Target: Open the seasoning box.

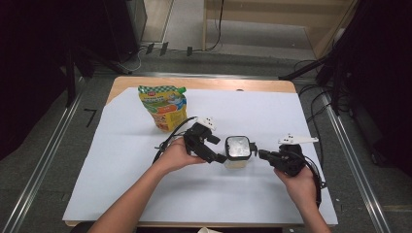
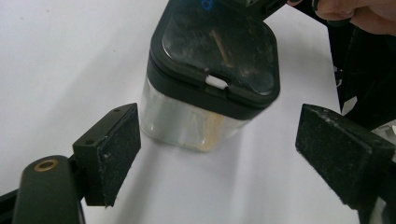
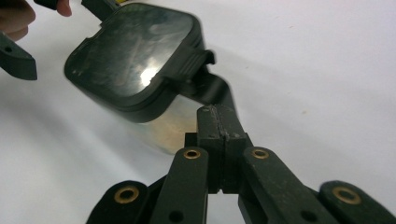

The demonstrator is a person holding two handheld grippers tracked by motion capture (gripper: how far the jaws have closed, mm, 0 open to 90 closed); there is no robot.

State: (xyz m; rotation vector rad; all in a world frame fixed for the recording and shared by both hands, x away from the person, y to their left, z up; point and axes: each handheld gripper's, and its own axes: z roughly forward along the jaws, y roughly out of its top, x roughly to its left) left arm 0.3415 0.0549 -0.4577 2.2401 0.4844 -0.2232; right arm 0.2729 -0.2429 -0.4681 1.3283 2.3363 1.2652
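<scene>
A clear square container with a black lid stands on the white sheet between my two grippers. In the left gripper view the container is just ahead of my left gripper. That gripper is open wide, and its pads stand apart from the container's walls. My left gripper comes at the container from the left in the high view. My right gripper is shut, its tips right at the black latch tab on the lid's edge. Whether the tips pinch that tab I cannot tell. From the right, my right gripper reaches the container.
A yellow and green pouch stands upright behind and to the left of the container. The white sheet covers most of the wooden table. Cables trail from both grippers, and dark stands surround the table.
</scene>
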